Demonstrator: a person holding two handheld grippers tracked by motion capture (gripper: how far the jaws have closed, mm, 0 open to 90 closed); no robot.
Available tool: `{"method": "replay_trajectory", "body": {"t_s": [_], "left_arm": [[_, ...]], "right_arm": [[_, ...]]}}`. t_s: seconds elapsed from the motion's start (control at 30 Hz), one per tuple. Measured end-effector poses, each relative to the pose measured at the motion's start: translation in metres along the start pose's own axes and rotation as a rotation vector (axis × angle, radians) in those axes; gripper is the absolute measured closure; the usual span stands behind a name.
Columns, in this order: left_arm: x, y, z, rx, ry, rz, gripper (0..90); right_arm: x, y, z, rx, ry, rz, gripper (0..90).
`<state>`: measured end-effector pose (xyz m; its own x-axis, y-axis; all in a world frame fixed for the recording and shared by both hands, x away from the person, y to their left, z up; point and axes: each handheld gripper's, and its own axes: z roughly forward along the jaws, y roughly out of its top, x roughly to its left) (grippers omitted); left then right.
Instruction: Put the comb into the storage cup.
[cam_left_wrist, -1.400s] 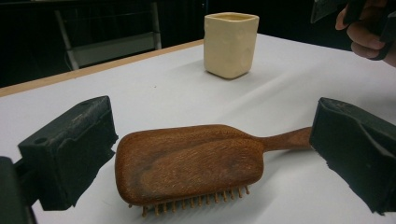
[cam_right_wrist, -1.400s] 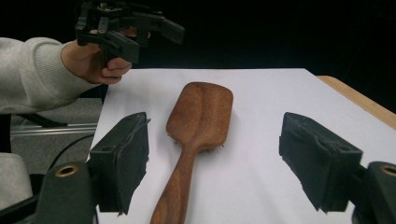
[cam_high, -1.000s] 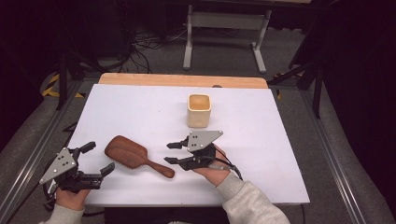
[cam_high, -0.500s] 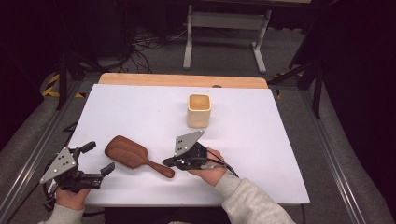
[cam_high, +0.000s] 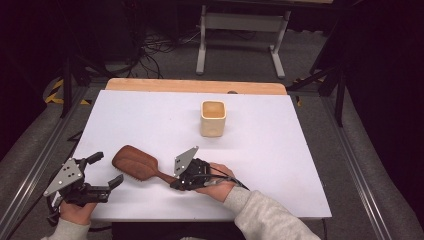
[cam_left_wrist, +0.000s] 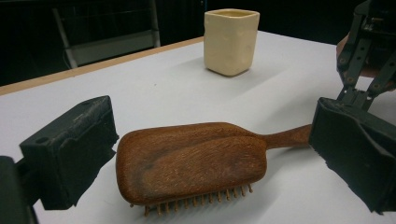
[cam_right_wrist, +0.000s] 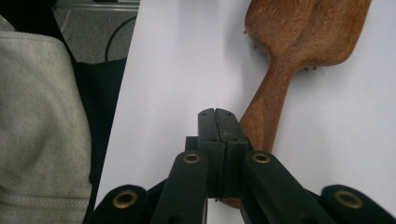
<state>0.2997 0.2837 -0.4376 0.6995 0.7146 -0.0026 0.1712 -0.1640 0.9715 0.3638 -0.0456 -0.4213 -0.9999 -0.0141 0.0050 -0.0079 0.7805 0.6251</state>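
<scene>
White counter (cam_high: 280, 165), wooden strip along its far edge. Wooden hairbrush (cam_high: 136, 163) lies near the front edge, left of centre, bristles down, head pointing left, handle running right toward the person's right hand. Cream square cup (cam_high: 213, 118) stands upright farther back, near mid-counter, well apart from the brush.

Right tongs (cam_high: 176, 184) sit low over the handle end of the brush, tilted, grey plate up. In the right gripper view the two black jaws are pressed flat together, no gap, nothing between them; they have just been closing. The brush handle (cam_right_wrist: 264, 116) runs alongside the closed tips, just to their right in that view, and passes under the linkage; it is beside the jaws, not clamped. Whether the tips touch the handle I cannot tell. Grey sleeve (cam_high: 265, 215) comes in from the bottom behind that hand.

Left tongs (cam_high: 102, 172) are at the front left corner, held just off the brush head, jaws spread wide, holding nothing. In the left gripper view the brush head (cam_left_wrist: 191, 161) lies between the two open pads without either one touching it; bristles show along its lower edge. The cup (cam_left_wrist: 231, 41) stands beyond, and the right tongs show at the handle end, top right.
</scene>
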Motion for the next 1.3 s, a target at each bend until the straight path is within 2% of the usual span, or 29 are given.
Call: {"method": "replay_trajectory", "body": {"t_s": [0.3, 0.47, 0.6, 0.77, 0.9, 0.93, 1.0, 1.17, 1.3], "left_arm": [[0.001, -0.001, 0.001, 0.004, 0.0, 0.002, 1.7], [0.001, -0.001, 0.0, -0.003, 0.003, -0.003, 1.7], [0.001, 0.0, -0.001, -0.002, 0.006, -0.002, 1.7], [0.002, -0.001, -0.002, -0.011, 0.01, -0.007, 1.7], [0.005, -0.002, -0.003, -0.014, 0.015, -0.005, 1.7], [0.005, -0.002, -0.004, -0.018, 0.017, -0.019, 1.7], [0.005, -0.003, -0.005, -0.026, 0.022, -0.022, 1.6], [0.007, -0.003, -0.008, -0.04, 0.04, -0.01, 0.8], [0.008, -0.003, -0.009, -0.043, 0.041, -0.019, 0.1]], "right_arm": [[0.0, 0.001, 0.015, 0.061, 0.035, 0.012, 89.7], [-0.001, -0.001, 0.021, 0.105, 0.027, 0.001, 89.7], [-0.002, -0.002, 0.021, 0.117, 0.017, 0.001, 89.7], [-0.008, -0.004, 0.017, 0.121, -0.032, 0.003, 89.7], [-0.011, -0.006, 0.015, 0.123, -0.046, 0.007, 89.7], [-0.012, -0.006, 0.015, 0.126, -0.053, 0.005, 89.7], [-0.015, -0.007, 0.015, 0.133, -0.064, 0.005, 89.7], [-0.023, -0.007, 0.012, 0.14, -0.088, 0.011, 89.7], [-0.029, -0.005, 0.011, 0.151, -0.111, 0.008, 89.7]]}}
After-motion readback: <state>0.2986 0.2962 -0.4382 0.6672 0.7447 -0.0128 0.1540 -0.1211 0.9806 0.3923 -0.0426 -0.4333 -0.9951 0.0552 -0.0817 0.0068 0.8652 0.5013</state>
